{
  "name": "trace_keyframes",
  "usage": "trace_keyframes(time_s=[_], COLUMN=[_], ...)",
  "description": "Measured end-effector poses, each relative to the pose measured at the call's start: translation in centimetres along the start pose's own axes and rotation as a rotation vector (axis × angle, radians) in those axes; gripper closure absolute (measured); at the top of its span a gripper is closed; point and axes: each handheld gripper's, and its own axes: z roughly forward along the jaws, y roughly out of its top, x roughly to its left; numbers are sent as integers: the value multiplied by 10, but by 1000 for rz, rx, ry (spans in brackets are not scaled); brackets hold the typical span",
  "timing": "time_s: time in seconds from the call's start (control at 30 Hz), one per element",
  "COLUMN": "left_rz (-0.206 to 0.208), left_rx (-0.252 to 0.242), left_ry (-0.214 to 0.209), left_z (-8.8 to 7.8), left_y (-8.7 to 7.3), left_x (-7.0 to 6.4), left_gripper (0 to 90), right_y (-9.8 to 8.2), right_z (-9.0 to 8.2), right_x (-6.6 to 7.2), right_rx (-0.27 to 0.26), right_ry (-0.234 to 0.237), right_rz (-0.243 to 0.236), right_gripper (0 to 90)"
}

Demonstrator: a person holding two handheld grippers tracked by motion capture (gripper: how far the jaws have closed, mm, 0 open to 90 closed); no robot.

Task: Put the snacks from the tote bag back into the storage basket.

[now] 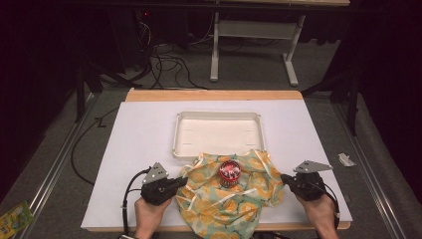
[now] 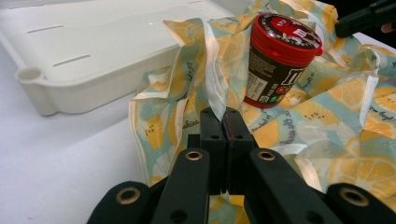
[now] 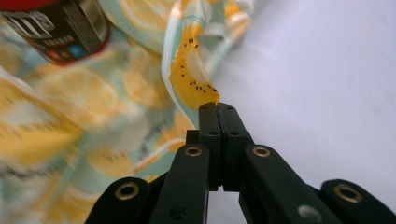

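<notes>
Pinching the cloth (image 1: 226, 199) at opposite edges: left gripper (image 2: 225, 122) clenched on a white-trimmed fold, right gripper (image 3: 217, 113) on an orange corner. Jar (image 1: 230, 173) stands mid-cloth, near the table's (image 1: 144, 139) front edge. Judgement: lift both sides evenly, or the jar tips.

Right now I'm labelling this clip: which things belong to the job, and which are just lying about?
In the job:
lemon-print cloth
red-lidded jar standing on it
left gripper and right gripper, jaws pinching the cloth's edges

Lying about:
white tray
paper scrap
green packet
</notes>
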Motion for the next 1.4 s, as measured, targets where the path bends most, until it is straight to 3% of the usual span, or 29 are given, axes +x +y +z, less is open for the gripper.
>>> trace_keyframes(time_s=[0.2, 0.4, 0.43, 0.57, 0.67, 0.73, 0.83, 0.97, 1.27, 1.33, 1.4], left_rz=[-12, -25, -27, -33, -30, -28, -21, -8, -17, 12, 22], left_rx=[6, 26, 26, 35, 35, 32, 24, 7, -15, -15, -26], left_ry=[12, 20, 21, 28, 32, 36, 42, 47, 79, 116, 120], left_z=[-3, -1, 0, 0, 0, -1, -2, -6, -17, -18, -20], left_y=[-3, -4, -4, -3, -2, 0, 3, 7, 12, 14, 17], left_x=[3, 5, 5, 5, 4, 3, 1, -3, 0, -4, -7], left_gripper=[892, 890, 889, 874, 857, 839, 817, 806, 777, 753, 742], right_y=[-20, -30, -29, -19, -6, 3, 17, 30, 42, 42, 41], right_z=[-1, 3, 2, -5, -14, -19, -22, -12, 18, 23, 26], right_x=[-9, -14, -14, -10, -5, -3, 3, 12, 22, 23, 23], right_rx=[27, 55, 54, -1, -55, -91, -127, -115, -69, -60, -60], right_ry=[-43, -35, -30, -43, -46, -38, -10, 28, 81, 90, 94], right_rz=[40, 62, 61, 61, 45, 35, -6, -59, -86, -82, -82], right_gripper=[900, 900, 852, 699, 679, 694, 789, 889, 900, 900, 900])
